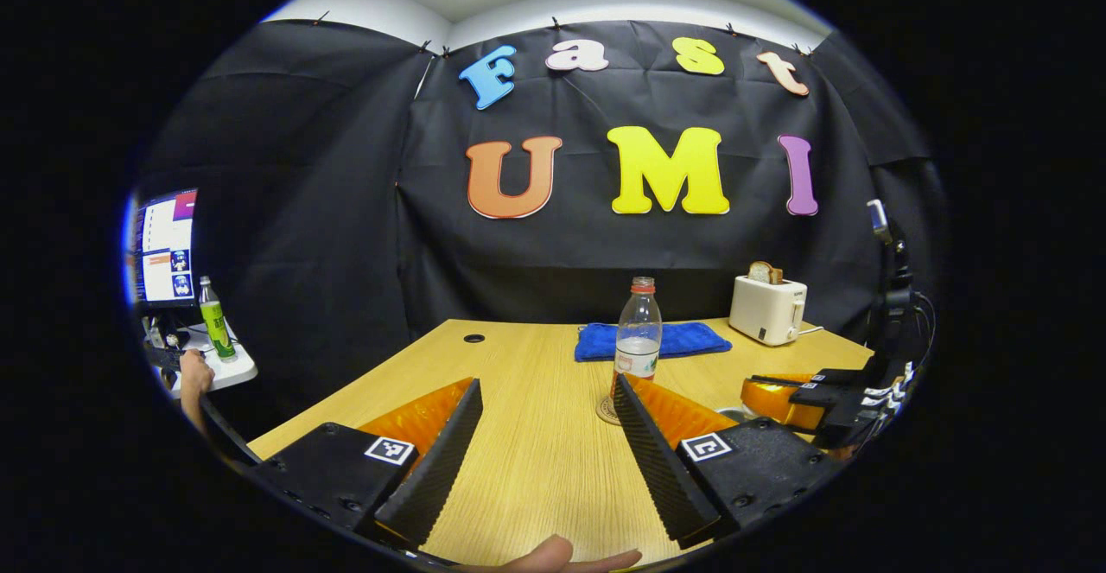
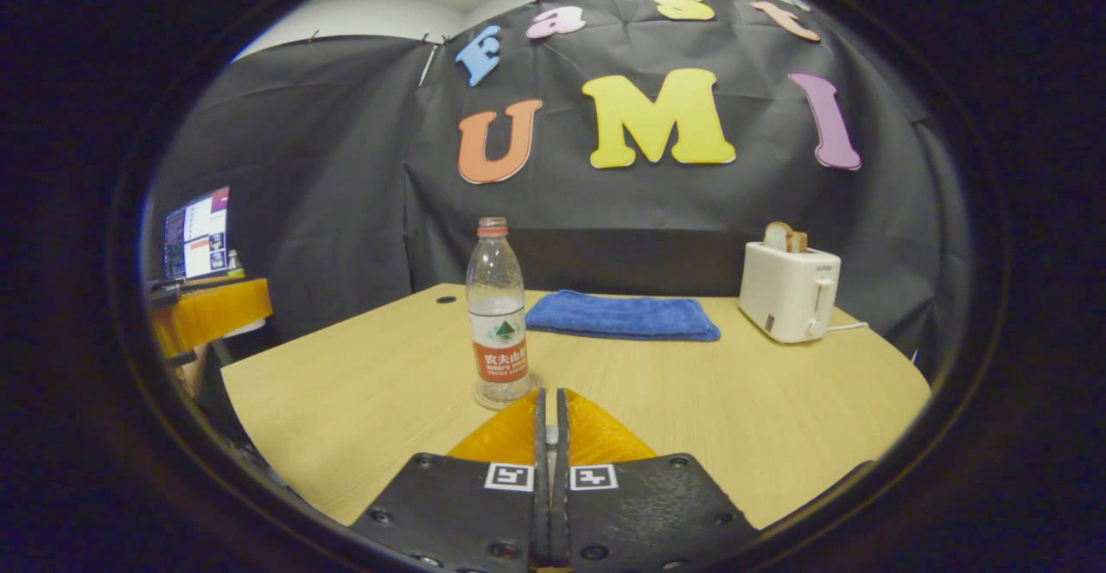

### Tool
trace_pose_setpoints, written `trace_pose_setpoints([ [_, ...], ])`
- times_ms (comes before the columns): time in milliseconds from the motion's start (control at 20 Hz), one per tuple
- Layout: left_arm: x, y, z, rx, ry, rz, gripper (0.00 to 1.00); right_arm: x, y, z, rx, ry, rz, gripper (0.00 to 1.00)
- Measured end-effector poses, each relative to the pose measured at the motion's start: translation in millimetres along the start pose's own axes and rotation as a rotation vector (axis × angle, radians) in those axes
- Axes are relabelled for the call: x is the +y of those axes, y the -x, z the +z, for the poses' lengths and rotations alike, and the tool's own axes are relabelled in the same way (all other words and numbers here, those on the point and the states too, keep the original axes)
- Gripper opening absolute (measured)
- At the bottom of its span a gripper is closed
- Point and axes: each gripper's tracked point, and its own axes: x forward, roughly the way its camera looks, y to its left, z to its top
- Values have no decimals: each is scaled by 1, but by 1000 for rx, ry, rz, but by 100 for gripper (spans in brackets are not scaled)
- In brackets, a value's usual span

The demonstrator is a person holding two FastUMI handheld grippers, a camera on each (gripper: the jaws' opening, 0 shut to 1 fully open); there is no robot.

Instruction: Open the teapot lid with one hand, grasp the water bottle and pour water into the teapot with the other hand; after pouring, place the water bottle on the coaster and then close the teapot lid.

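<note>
Spread fingers frame the water bottle (image 1: 638, 336)

Left gripper view: left hand-held gripper (image 1: 546, 439) gapes wide, empty, over the desk (image 1: 536, 452); beyond its fingers the clear, red-capped bottle, partly filled, stands upright on a round coaster (image 1: 607, 411). Right gripper view: right hand-held gripper (image 2: 549, 435) has fingers pressed together on nothing; bottle just ahead, slightly left, red-labelled.

The setting was a recording booth or lab mock-up rather than a lived-in home. Black cloth (image 2: 346, 167), pinned up along its top edge, formed the walls around 1 wooden table (image 2: 363, 400). Household props stood on the table: a white toaster (image 2: 788, 289) holding bread, a folded blue towel (image 2: 622, 315) and a water bottle (image 2: 498, 314). A lit computer monitor (image 1: 164, 249) stood on a side desk at the left.
</note>
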Motion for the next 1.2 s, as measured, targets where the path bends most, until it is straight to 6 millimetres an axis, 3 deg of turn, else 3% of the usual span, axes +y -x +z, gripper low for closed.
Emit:
trace_pose_setpoints([
  [350, 13, 8, 9, -18, -22, -3, 96, 21, -15, -3, 20, 17, 12, 1],
  [500, 3, 10, 7, -8, -24, -53, 96, 14, -24, -5, 28, 26, -14, 1],
  [1200, 11, 5, -2, 18, -21, -53, 96, 11, -36, -15, 59, 9, -18, 4],
])
